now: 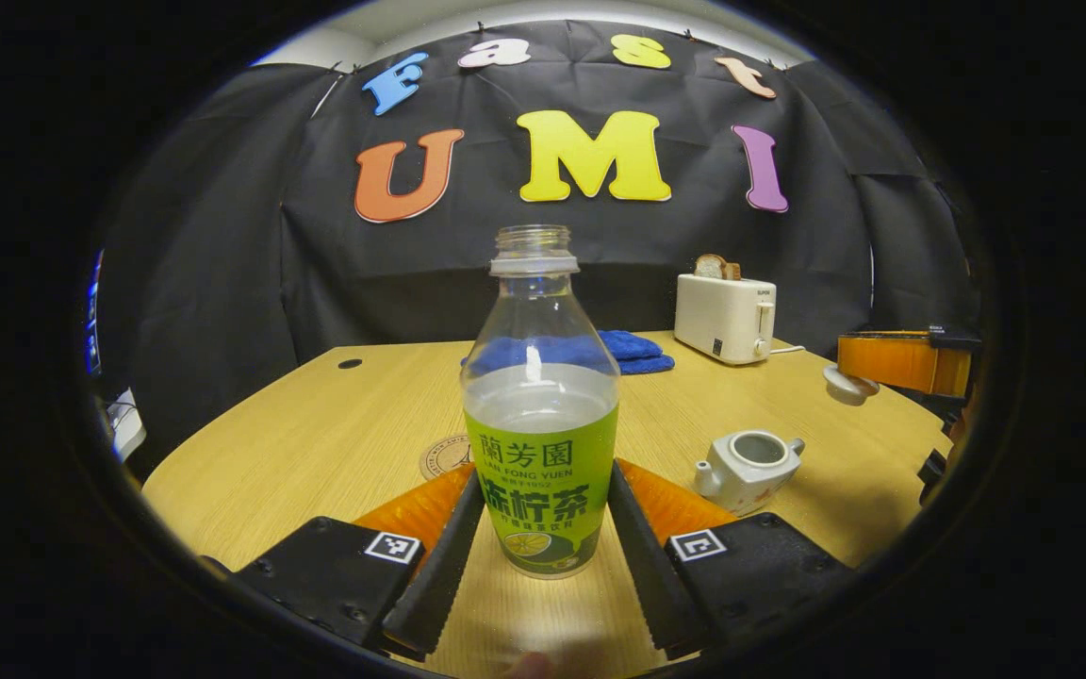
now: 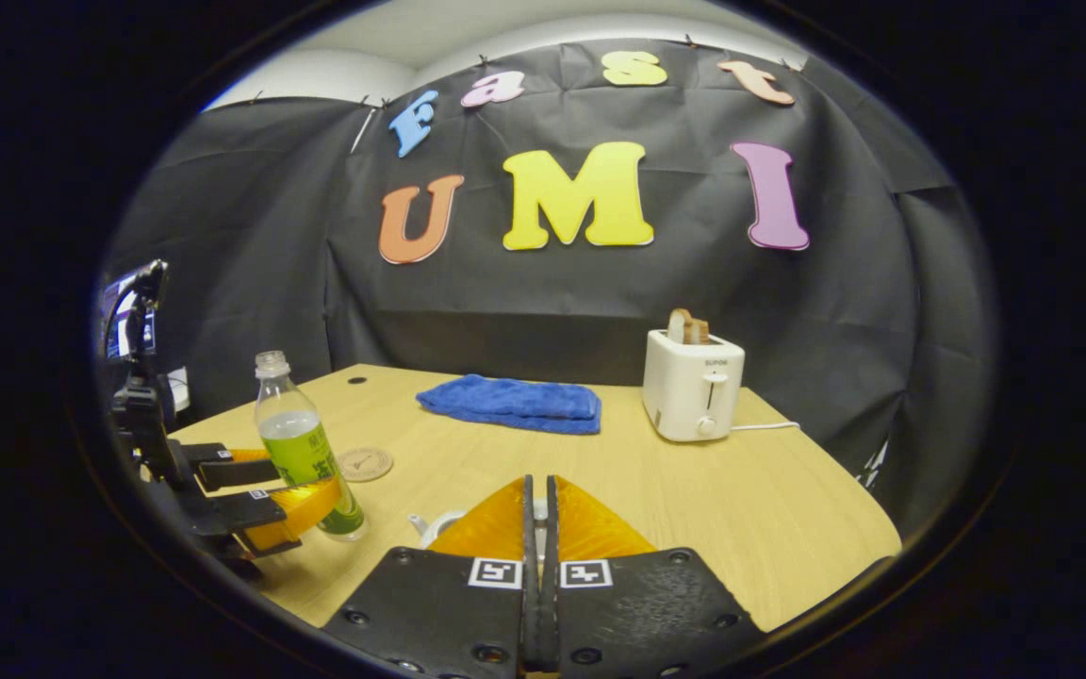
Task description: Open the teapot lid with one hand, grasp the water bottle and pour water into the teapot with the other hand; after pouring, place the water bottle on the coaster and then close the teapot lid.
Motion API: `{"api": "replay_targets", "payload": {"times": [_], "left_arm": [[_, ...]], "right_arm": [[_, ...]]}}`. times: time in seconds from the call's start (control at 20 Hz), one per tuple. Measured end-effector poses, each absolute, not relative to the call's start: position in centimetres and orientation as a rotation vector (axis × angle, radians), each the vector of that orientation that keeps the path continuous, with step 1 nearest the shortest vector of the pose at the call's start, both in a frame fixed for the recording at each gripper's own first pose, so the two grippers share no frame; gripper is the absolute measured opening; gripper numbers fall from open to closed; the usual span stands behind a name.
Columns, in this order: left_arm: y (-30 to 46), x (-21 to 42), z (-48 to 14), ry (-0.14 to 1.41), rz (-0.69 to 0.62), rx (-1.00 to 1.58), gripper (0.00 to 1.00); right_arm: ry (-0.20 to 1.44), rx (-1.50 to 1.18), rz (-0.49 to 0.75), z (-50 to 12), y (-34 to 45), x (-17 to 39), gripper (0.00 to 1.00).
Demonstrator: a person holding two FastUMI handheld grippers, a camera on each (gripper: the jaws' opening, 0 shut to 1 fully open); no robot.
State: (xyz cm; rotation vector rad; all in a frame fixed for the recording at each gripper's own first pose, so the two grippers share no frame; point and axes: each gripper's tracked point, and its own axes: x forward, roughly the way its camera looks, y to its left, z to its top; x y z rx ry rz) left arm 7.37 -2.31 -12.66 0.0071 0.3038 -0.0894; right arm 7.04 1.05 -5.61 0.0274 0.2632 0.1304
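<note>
Water bottle (image 1: 540, 405): uncapped, upright on the table (image 1: 317, 443), part full of clear liquid, long axis vertical, standing squarely between the fingers of the left gripper (image 1: 543, 538). Fingers flank the labelled lower body on both sides and look to be touching it or very nearly so; firm clamping cannot be confirmed, bottle base apparently resting on the wood. Same pairing seen from the right gripper view at far left: bottle (image 2: 303, 443) within the left gripper's reach (image 2: 303, 490), fingers level with the label. Teapot (image 1: 748, 467): small, white, lid off, mouth open, sitting right of and slightly beyond the bottle, near but apart. Lid (image 1: 849, 385): white, seemingly held near the far right gripper (image 1: 896, 363), beyond the pot; exact hold not discernible there. Right gripper (image 2: 538, 538): fingers drawn together with a bare sliver between, a small pale piece just visible in the gap, probably the lid's knob; a trace of white teapot below at its left. Coaster (image 1: 447, 456): round, tan, flat on the table just behind and left of the bottle. Judged next need: lift and carry rightward toward the open pot, left side nearer. Surface: pale wood-grain tabletop, smooth, one cable hole at rear left. Room: black-draped booth, blue folded towel (image 2: 512, 404) at rear centre, white toaster (image 2: 693, 385) with bread at rear right, cord trailing.
</note>
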Motion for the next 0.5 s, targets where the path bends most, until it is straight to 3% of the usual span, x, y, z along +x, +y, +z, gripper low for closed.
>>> {"api": "replay_targets", "payload": {"times": [0.5], "left_arm": [[-2.4,7.4,-12.0,0.297,-0.121,0.088,0.71]], "right_arm": [[0.278,0.046,0.116,-6.3,-1.0,6.5,0.0]]}}
